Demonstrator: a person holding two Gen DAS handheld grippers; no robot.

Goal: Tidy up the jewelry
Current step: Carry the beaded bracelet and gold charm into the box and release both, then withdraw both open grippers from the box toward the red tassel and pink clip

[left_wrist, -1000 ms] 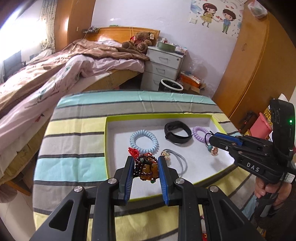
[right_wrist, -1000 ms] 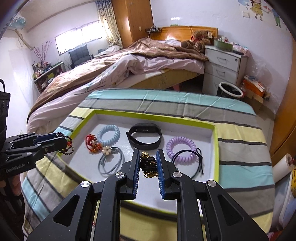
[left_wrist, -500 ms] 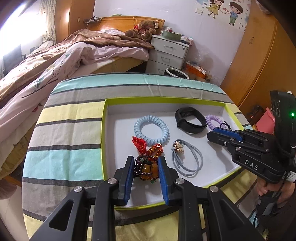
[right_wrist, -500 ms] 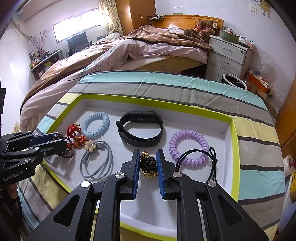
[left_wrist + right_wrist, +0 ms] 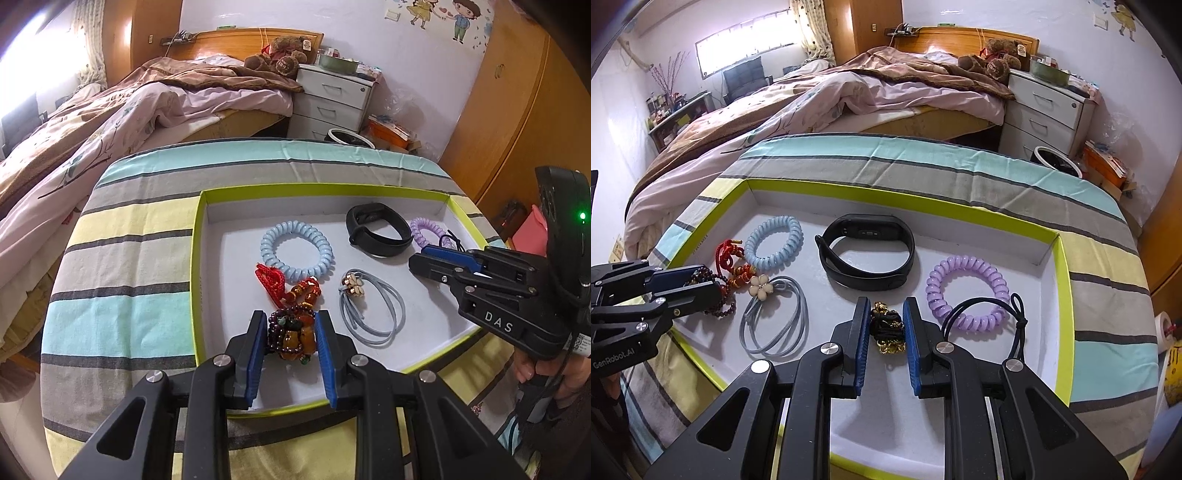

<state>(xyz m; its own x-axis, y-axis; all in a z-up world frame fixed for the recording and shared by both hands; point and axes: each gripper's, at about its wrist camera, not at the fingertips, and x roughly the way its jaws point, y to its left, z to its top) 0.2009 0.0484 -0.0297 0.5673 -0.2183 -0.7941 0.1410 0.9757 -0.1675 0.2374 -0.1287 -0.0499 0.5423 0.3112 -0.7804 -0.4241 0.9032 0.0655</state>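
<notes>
A white tray with a lime-green rim (image 5: pixel 196 266) (image 5: pixel 1060 280) lies on a striped cloth. My left gripper (image 5: pixel 291 332) is shut on a bundle of dark and amber beads (image 5: pixel 291 338) low over the tray's near left corner. My right gripper (image 5: pixel 885 325) is shut on a black and gold chain piece (image 5: pixel 886 326) over the tray's middle front. In the tray lie a blue coil band (image 5: pixel 297 249) (image 5: pixel 774 243), a black wristband (image 5: pixel 378 236) (image 5: pixel 866 258), a purple coil band (image 5: pixel 967 293), a grey hair tie with a flower (image 5: pixel 369 306) (image 5: pixel 775 317), a red cord with beads (image 5: pixel 280 284) and a black elastic (image 5: pixel 997 317).
The striped cloth (image 5: pixel 122 288) covers a small table that ends just beyond the tray. Behind it stand a bed (image 5: pixel 849 96), a white drawer unit (image 5: pixel 332 99) and a wooden wardrobe (image 5: pixel 517 110). A hand (image 5: pixel 532 369) holds the right gripper's handle.
Both grippers have sunk toward the tray with their loads still held. The tray and the pieces in it now look larger and nearer in both views.
</notes>
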